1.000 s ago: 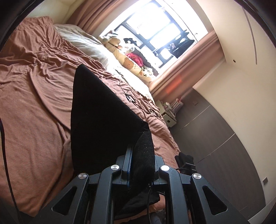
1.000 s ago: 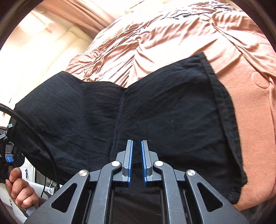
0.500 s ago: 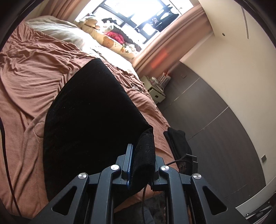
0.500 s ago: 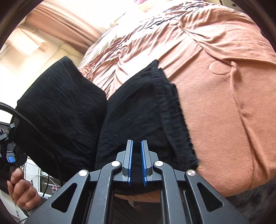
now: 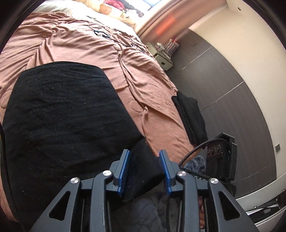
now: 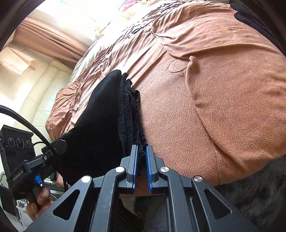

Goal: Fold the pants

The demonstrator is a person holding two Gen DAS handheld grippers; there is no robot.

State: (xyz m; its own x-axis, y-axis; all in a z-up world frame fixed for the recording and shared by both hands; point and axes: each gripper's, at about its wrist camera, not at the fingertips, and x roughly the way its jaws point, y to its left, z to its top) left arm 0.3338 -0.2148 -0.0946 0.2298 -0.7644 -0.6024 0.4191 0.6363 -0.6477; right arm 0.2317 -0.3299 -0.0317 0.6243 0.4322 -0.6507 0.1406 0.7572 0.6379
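Note:
Black pants [image 5: 62, 116] lie folded on the brown bed cover [image 5: 71, 44], close to the bed's near edge. My left gripper [image 5: 143, 153] sits at their near right corner; its jaws are opening, and a thick fold of black cloth still lies loosely between the blue pads. In the right wrist view the pants [image 6: 100, 125] show as a stacked pile with layered hems. My right gripper [image 6: 141, 148] is shut on the hem at the near corner. The left gripper [image 6: 44, 151], held by a hand [image 6: 39, 201], shows at the pile's other side.
A second folded black garment [image 5: 189, 114] lies at the bed's right edge. Pillows and a plush toy [image 5: 114, 10] are at the head, a small nightstand [image 5: 162, 57] beyond. Dark cupboard fronts [image 5: 223, 80] line the right. A grey rug [image 6: 259, 187] lies below the bed edge.
Both grippers swung the raised black cloth over and down, so the pants now lie doubled on the bed. The left jaws have spread apart; the right ones stay pinched.

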